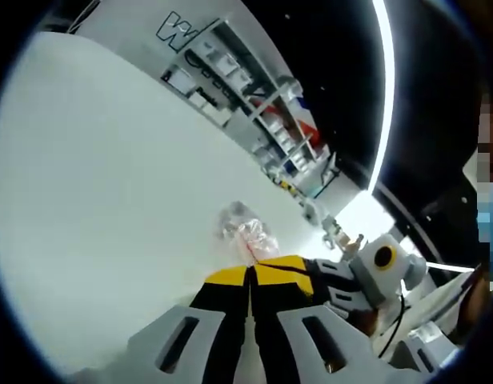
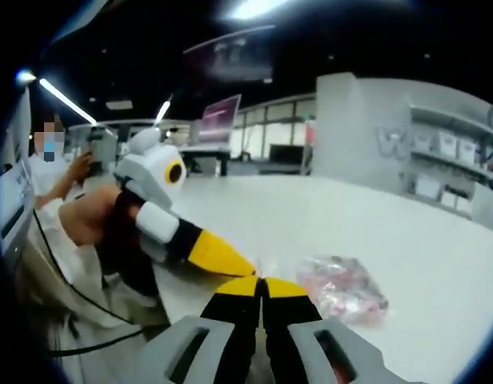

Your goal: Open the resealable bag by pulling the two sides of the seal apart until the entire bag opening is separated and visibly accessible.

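Since the resealable bag (image 2: pixel 342 290) looks thin, light and crinkly on the desk (image 2: pixel 422 232), its seal lips should be pinched, which both clenched tools, left tool (image 1: pixel 250 274) and right tool (image 2: pixel 261 284), appear to be doing at frame centre.

A broad white table (image 2: pixel 406 232) is seen spreading out under both views, its surface smooth and bare-looking across (image 1: pixel 110 184); one clear resealable bag (image 2: pixel 342 290) with pinkish contents is laid flat on it (image 1: pixel 246 232), crumpled, away from the far edge
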`<act>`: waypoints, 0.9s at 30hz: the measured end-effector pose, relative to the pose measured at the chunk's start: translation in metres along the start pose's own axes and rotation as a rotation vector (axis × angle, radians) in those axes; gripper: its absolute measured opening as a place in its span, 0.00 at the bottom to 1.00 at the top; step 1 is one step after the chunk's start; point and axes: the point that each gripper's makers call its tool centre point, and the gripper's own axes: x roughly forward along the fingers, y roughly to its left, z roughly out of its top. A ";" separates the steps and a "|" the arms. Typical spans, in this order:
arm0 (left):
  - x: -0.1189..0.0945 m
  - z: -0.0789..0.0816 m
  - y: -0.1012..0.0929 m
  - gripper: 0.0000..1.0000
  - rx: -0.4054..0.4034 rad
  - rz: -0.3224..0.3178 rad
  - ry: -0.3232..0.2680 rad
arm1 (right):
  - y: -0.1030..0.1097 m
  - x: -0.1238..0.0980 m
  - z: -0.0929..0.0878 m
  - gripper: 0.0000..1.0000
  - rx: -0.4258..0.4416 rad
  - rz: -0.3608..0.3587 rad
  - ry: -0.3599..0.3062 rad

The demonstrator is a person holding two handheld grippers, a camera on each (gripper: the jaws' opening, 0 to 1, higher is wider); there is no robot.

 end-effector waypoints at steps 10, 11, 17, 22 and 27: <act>-0.002 0.000 0.000 0.01 0.001 -0.001 -0.001 | 0.001 -0.001 0.002 0.00 -0.002 -0.004 -0.007; -0.002 0.000 0.000 0.01 0.002 0.000 -0.002 | 0.001 -0.001 0.002 0.00 -0.002 -0.006 -0.009; -0.003 -0.001 -0.001 0.01 0.002 0.000 -0.003 | 0.000 -0.002 0.005 0.00 0.003 -0.013 -0.019; -0.004 0.000 -0.001 0.01 0.004 -0.001 -0.003 | 0.000 -0.003 0.006 0.00 0.002 -0.017 -0.020; -0.004 0.000 -0.001 0.01 0.007 -0.001 -0.003 | -0.002 -0.003 0.007 0.00 0.008 -0.019 -0.022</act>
